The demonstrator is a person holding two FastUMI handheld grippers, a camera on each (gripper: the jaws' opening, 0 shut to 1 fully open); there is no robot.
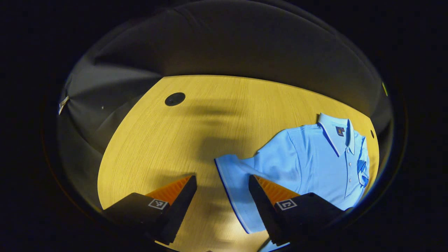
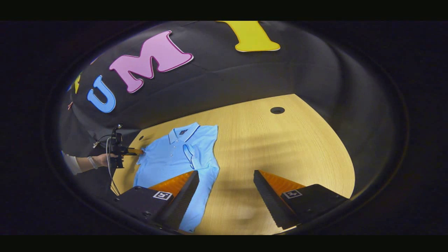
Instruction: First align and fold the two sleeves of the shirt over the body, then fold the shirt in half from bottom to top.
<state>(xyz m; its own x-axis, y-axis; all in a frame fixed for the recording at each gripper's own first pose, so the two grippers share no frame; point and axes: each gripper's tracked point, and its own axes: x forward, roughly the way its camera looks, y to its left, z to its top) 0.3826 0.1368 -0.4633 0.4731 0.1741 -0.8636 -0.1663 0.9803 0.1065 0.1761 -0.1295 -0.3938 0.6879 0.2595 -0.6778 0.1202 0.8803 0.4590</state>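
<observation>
Your left hand-held gripper (image 1: 222, 196) stands with its fingers wide apart, clamped on nothing; the light blue shirt (image 1: 315, 157) lies flat on the wooden surface (image 1: 196, 122) ahead and to that gripper's right, collar (image 1: 334, 127) away from you; its spread sleeve (image 1: 234, 182) lies in the gap between the fingers, whether touching them you cannot tell from this view. Your right hand-held gripper (image 2: 226, 189) is likewise spread and empty; the shirt lies to its left, one sleeve (image 2: 193, 154) already folded over the body. In the right gripper view your left gripper shows beyond the shirt, at its far sleeve side, held by a hand (image 2: 101, 160). The shirt's lower hem is cut off behind the fingers in both views. Bare surface lies open on either side of the shirt; a dark round port (image 1: 175, 99) sits near the far edge.
</observation>
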